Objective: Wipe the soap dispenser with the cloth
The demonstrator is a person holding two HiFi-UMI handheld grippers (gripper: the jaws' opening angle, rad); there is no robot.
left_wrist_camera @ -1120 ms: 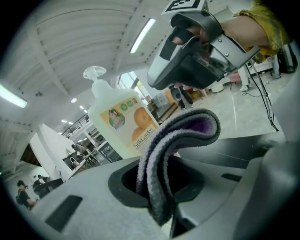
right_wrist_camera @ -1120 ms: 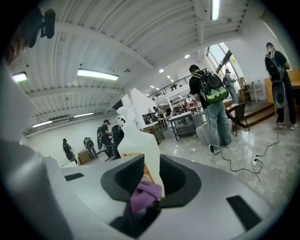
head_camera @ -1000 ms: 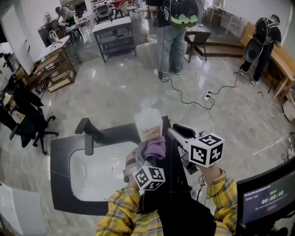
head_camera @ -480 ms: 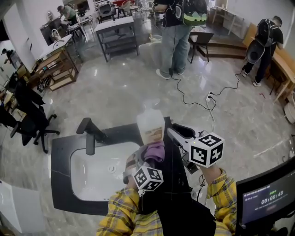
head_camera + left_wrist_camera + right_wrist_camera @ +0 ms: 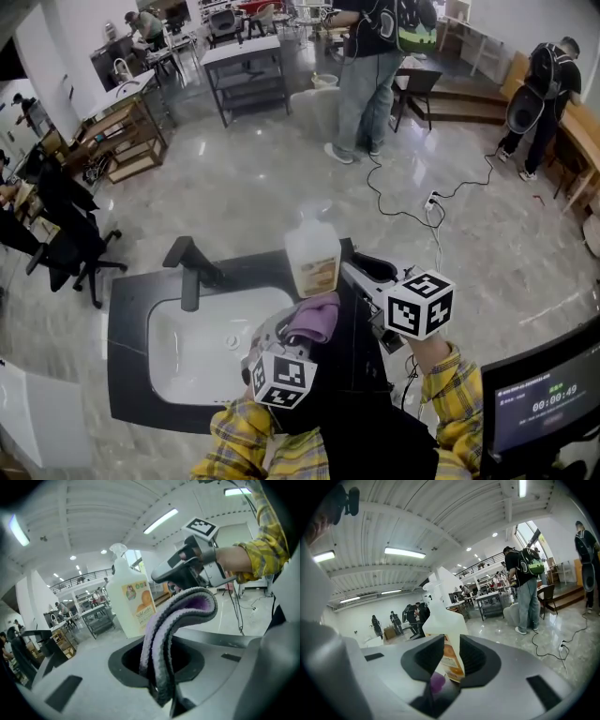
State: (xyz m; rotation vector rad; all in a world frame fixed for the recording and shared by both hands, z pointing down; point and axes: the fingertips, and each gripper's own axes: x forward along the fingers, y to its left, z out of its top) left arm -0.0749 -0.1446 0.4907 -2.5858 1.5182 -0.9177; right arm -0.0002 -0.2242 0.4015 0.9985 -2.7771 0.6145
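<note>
Black table [image 5: 127, 309] with a white sink [image 5: 187, 352] set in it. The dispenser [image 5: 312, 258] is up by the table's back right corner, just past the sink's rim. Right claw [image 5: 349, 270] is clamped on its lower body, one jaw each side, so the bottle's steadied. The cloth [image 5: 315, 319] is pinched tight in the left claw [image 5: 284, 336], folded over and sitting just short of the label, not touching as far as I can tell. imo the trick here: press the fold flat on the front face and drag top to bottom. Hold the right grip firm so the bottle doesn't twist, and stay off the pump or it'll squirt
</note>
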